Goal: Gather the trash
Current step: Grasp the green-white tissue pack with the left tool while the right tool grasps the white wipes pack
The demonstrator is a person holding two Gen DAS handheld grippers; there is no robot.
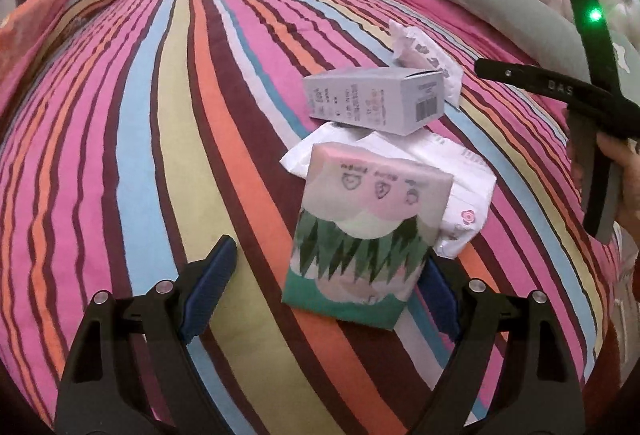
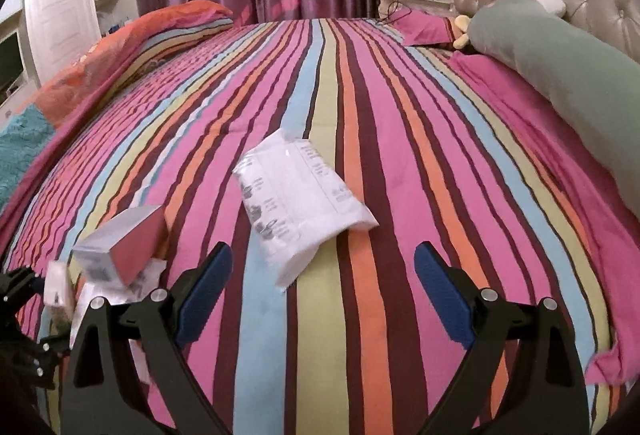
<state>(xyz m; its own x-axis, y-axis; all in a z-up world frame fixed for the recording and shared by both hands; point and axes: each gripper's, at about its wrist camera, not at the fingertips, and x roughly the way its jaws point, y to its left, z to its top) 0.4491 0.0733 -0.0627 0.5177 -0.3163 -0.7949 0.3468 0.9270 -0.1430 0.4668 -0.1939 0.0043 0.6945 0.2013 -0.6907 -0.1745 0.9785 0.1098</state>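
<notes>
**Both claws wide over a striped bed, trash right ahead**

Left wrist view first: the left gripper (image 1: pixel 324 267) hovers with its jaws spread wide, nothing pinched. Sitting between the blue pads, nudged toward the right one, is a green-and-pink tissue pack (image 1: pixel 366 223), its long axis running straight away from the claw, bottom end nearest. It leans on a crumpled white wrapper (image 1: pixel 460 171) just beyond. Further ahead a grey carton (image 1: pixel 376 99) lies crosswise, long axis left to right, barcode end pointing right. Behind that, a white printed pouch (image 1: pixel 428 55). Off to the right, the other gripper's black body comes in, a hand (image 1: pixel 624 179) wrapped around it. Everything rests on the striped bedspread (image 1: pixel 160 115).

Right wrist view now: the right gripper (image 2: pixel 322 267) also stands open, empty. The white printed pouch (image 2: pixel 298 191) lies just ahead, between the fingertips' lines, long axis slanting from near-left to far-right. The grey carton (image 2: pixel 120 247) sits left of the claw, blurred, and the bedspread (image 2: pixel 400 115) stretches beyond.
</notes>
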